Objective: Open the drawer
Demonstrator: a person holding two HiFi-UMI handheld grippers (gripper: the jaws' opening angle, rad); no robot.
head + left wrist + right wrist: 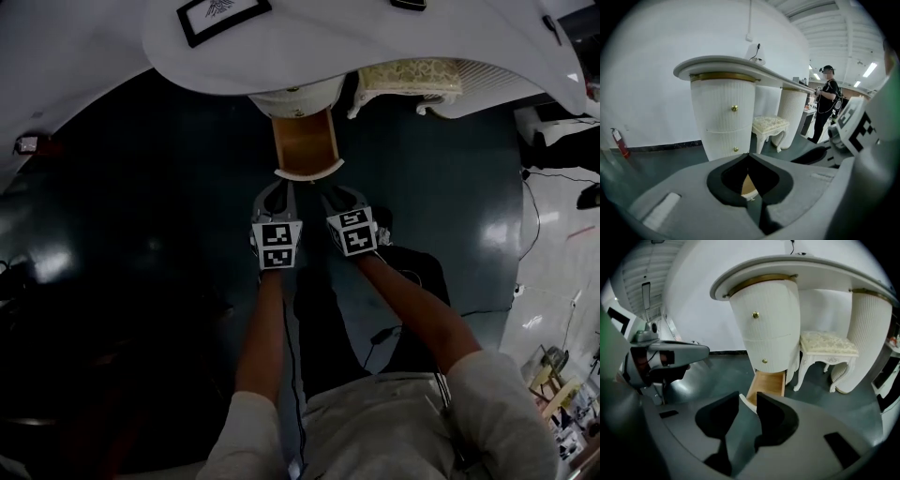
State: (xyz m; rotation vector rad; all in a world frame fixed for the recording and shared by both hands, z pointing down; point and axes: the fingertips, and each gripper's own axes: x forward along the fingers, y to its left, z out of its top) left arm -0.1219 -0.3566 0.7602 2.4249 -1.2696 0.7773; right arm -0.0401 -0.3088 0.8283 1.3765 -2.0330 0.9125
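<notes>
The bottom drawer (305, 142) is standing pulled out of the white pedestal cabinet (295, 98), its wooden inside showing. Near the drawer's curved front, the left gripper (277, 192) is holding its fingertips pressed together on nothing. Beside it, the right gripper (339, 197) is holding its fingers spread and empty.

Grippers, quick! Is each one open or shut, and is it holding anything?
Left gripper: shut, tips together, holding nothing.
Right gripper: open, holding nothing; the pulled-out drawer shows beyond its jaws.
</notes>
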